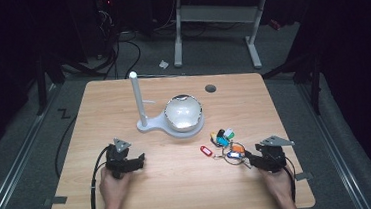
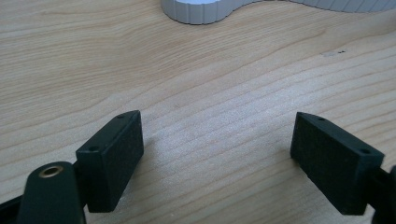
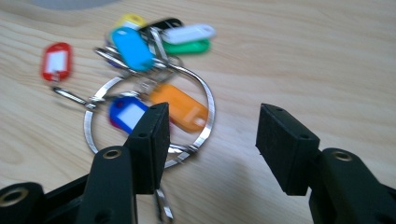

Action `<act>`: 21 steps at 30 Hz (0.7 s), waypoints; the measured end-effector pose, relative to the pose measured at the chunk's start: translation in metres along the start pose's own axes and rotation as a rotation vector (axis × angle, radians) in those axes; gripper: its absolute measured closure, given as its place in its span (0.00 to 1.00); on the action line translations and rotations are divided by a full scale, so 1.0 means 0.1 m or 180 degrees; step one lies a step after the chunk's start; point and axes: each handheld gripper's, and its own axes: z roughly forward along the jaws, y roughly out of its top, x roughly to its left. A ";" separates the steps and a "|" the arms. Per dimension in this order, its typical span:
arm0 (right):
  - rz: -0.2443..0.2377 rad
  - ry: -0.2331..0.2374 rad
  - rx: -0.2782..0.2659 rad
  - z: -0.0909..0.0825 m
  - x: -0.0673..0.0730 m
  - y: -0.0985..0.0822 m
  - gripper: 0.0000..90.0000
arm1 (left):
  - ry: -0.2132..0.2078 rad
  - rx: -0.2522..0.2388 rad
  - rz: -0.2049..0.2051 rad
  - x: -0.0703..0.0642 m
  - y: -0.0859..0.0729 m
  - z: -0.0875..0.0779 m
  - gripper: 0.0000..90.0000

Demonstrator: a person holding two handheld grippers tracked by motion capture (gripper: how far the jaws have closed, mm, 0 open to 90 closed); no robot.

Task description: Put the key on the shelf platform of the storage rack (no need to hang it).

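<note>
Gaping over bare grained wood, left claw (image 2: pixel 217 154), right claw (image 3: pixel 212 144) unclenched at shiny wire key ring (image 3: pixel 149 123), glossy plastic tags (image 3: pixel 133 46)

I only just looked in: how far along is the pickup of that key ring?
Nothing looks done: the key ring lies flat on the table. In hand: the right gripper is at its rim, jaws apart, not gripping. Left gripper rests open. Gripping and lifting remain.

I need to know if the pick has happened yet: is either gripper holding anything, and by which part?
Nothing is held. The right gripper stands open at the key ring; the left gripper is open over bare table.
</note>
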 end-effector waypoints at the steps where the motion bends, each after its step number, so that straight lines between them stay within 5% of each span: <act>1: -0.0043 0.0045 0.0006 0.01 0.03 0.03 0.50 | -0.0001 -0.0001 0.0002 0.00 0.00 0.00 0.20; 7: -0.0214 0.0183 0.0081 0.15 0.21 0.20 0.42 | 0.0000 0.0001 -0.0002 0.00 0.00 0.00 0.20; 21: -0.0306 0.0255 0.0284 0.48 0.42 0.52 0.29 | -0.0003 0.0004 0.0000 0.00 0.00 0.00 0.20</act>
